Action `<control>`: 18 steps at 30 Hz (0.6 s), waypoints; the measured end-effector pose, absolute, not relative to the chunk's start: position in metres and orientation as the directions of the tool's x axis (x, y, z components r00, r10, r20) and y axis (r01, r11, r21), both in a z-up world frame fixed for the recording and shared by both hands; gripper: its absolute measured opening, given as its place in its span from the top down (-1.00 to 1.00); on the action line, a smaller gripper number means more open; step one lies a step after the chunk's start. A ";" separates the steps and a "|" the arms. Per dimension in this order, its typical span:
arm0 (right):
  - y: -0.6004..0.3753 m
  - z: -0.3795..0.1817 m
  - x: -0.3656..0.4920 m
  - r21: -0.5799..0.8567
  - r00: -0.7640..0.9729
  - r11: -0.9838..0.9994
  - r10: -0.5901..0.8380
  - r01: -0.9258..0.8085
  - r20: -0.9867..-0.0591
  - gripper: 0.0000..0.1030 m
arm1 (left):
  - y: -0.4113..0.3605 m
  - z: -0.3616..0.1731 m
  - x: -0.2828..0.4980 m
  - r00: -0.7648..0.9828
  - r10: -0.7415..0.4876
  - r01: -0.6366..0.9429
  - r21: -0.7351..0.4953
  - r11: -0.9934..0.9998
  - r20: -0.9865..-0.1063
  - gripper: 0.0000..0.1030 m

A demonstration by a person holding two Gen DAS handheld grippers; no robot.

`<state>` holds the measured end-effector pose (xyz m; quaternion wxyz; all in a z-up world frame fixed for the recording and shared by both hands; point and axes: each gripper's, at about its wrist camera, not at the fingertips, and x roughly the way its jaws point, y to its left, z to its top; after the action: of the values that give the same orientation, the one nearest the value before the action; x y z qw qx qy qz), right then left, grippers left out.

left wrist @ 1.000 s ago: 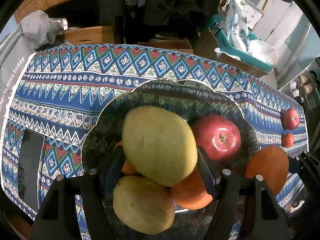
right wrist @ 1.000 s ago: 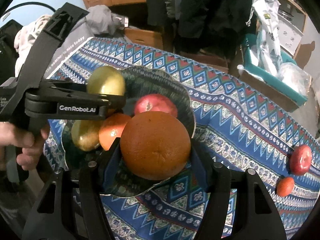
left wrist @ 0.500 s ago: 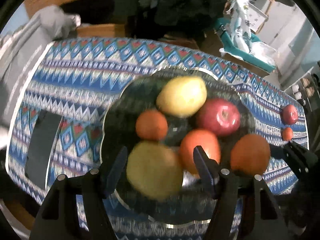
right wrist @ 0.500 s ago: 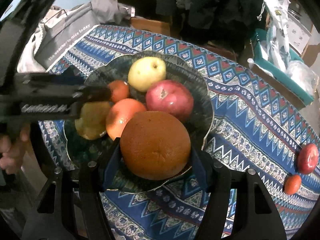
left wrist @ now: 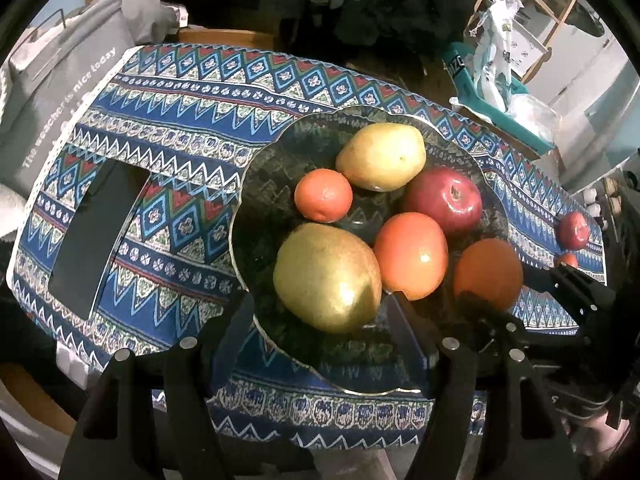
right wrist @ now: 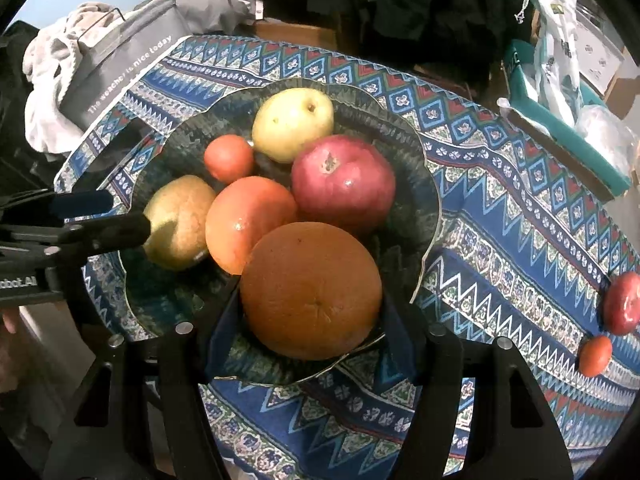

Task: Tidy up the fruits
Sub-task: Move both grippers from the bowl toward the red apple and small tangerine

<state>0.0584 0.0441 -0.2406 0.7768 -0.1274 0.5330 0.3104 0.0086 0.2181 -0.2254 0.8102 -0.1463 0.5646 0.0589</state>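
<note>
We see the patterned tablecloth (left wrist: 180,208) covering the table, blue with zigzag bands. On it rests the dark scalloped plate (left wrist: 264,184), the largest item on the cloth. A black flat rectangle (left wrist: 94,236) lies on the cloth to the left of the plate, apart from it.

In the plate we count five resting fruits. The near pear (left wrist: 326,278) lies at the front edge, touching the large tomato-coloured fruit (left wrist: 412,254). The far pear (left wrist: 380,156) sits at the back, touching the red apple (left wrist: 444,200). The small tangerine (left wrist: 323,195) lies just beside the far pear.

The right gripper (right wrist: 310,332) is clamped on the large orange (right wrist: 310,290); both fingers press its sides, and the orange sits over the plate's near-right rim (right wrist: 434,216), beside the apple.

The left gripper (left wrist: 320,328) stands spread wide and holds nothing; its fingers frame the near edge of the plate, below the near pear.

Well apart, near the right end of the cloth, a second red apple (right wrist: 622,302) and a second small tangerine (right wrist: 595,355) lie just beside each other.
</note>
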 end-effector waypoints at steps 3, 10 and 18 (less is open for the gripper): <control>0.043 -0.235 0.056 0.128 0.262 0.775 0.358 -0.619 -0.896 -0.30 | 0.217 -0.224 0.005 0.359 -0.068 -0.259 -0.169 0.951 -0.931 -0.37; 0.032 -0.203 0.059 0.116 0.334 0.788 0.382 -0.605 -0.862 -0.31 | 0.211 -0.217 -0.002 0.373 -0.061 -0.248 -0.163 0.955 -0.926 -0.37; -0.006 -0.160 0.063 0.112 0.426 0.835 0.385 -0.539 -0.819 -0.33 | 0.182 -0.196 -0.003 0.421 -0.074 -0.188 -0.167 0.968 -0.904 -0.42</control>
<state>0.0630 -0.0057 -0.1605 0.8401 -0.0839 0.4599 0.2751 -0.0026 0.1817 -0.1956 0.8339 -0.1220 0.5372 0.0339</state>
